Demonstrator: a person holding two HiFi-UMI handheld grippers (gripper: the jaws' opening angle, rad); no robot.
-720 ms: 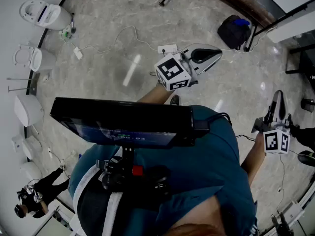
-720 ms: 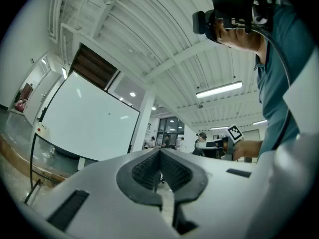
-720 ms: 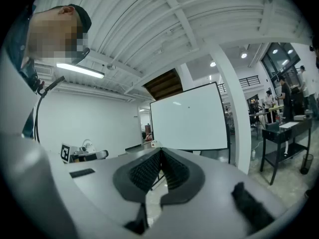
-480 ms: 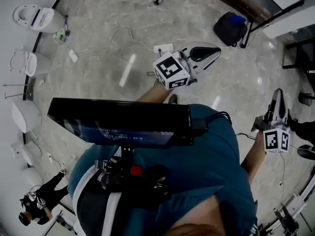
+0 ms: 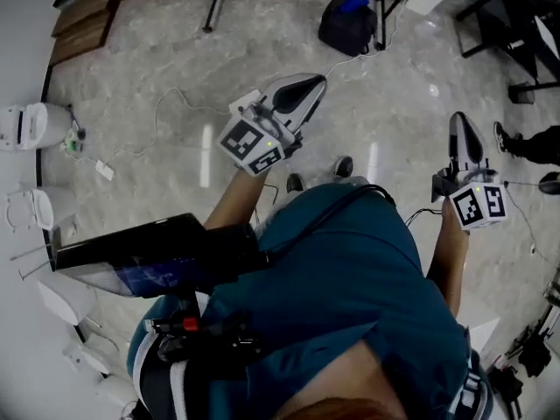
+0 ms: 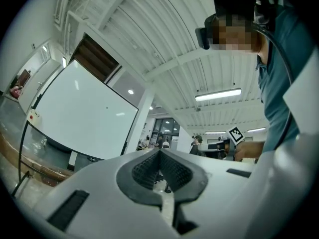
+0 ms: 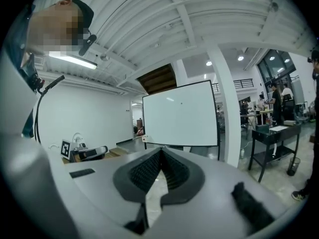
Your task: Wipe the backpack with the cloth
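A black backpack [image 5: 347,24] with a blue top sits on the marble floor at the far edge of the head view, beside a table leg. No cloth shows in any view. My left gripper [image 5: 315,81] is held out in front of me and points toward the backpack, well short of it, jaws together and empty. My right gripper [image 5: 458,122] hangs off to the right, also shut with nothing in it. In the left gripper view the pads [image 6: 160,152] meet. The right gripper view shows the same closed tips [image 7: 161,151].
A dark screen [image 5: 149,256] is mounted at my chest. White fixtures [image 5: 26,125] line the left wall, and a cable with a power strip [image 5: 248,101] lies on the floor. Someone's shoes [image 5: 525,143] stand at right. A whiteboard [image 7: 179,116] and black table [image 7: 271,143] stand ahead.
The head view has swung, so the backpack now lies near the top centre. The left gripper sits further left in the picture and the right one higher. Both stay shut.
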